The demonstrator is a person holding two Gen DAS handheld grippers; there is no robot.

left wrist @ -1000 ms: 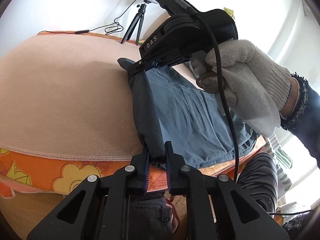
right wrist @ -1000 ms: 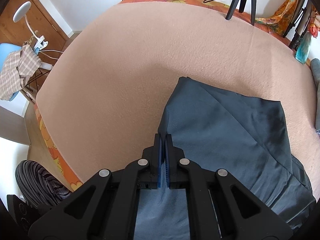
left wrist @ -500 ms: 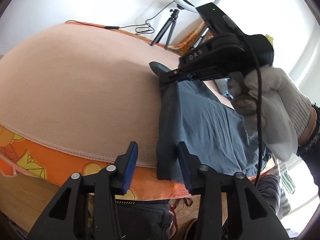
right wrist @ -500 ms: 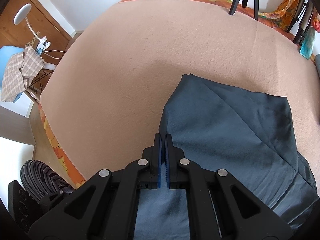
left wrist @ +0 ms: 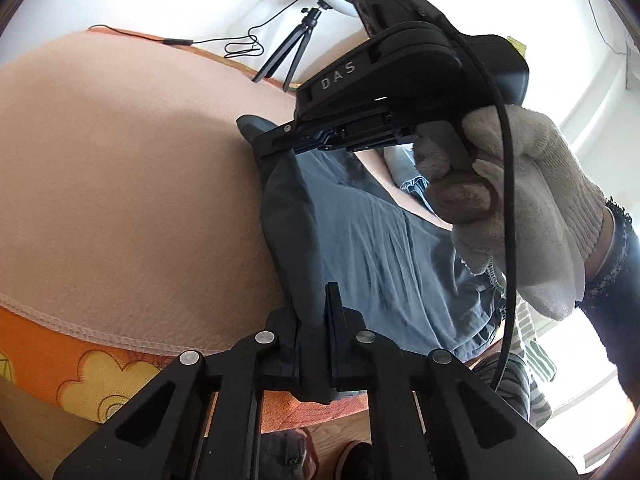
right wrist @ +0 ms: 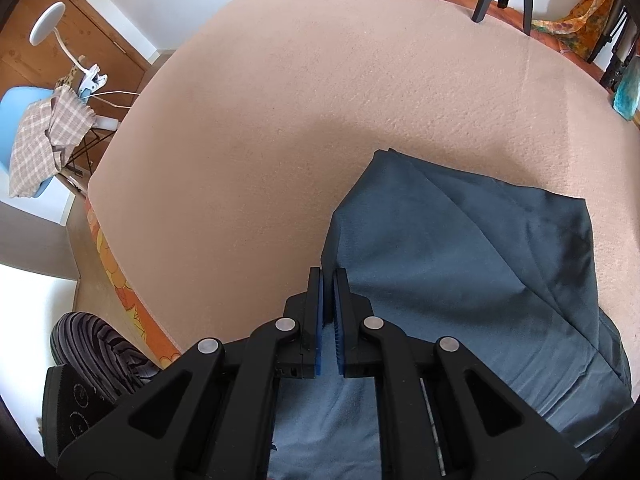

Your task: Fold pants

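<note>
Since half a second ago, closed again from a wide gape onto the near hem of the dark slate-blue cotton pants (left wrist: 360,240), the black two-finger left gripper (left wrist: 314,320); jaws closing at this moment, a fold of the fabric pinched between them. In the left wrist view: pants spread over the peach fleece blanket (left wrist: 120,180) at its near edge, above an orange flowered cloth (left wrist: 100,368). Farther along the same edge, the black right gripper (left wrist: 256,132), held by a hand in a white knitted glove (left wrist: 520,200), tips down at the far corner of the pants; gap between its fingers not readable from here. Behind, a black tripod with a white ring light (left wrist: 296,48) against the wall. In the right wrist view: right gripper (right wrist: 329,292) over the pants (right wrist: 460,260), blue pads (right wrist: 318,320) a narrow slit apart and opening, fabric running up between them, grip itself not clearly seen. Pants folded, lying right of centre on the blanket (right wrist: 320,100).
</note>
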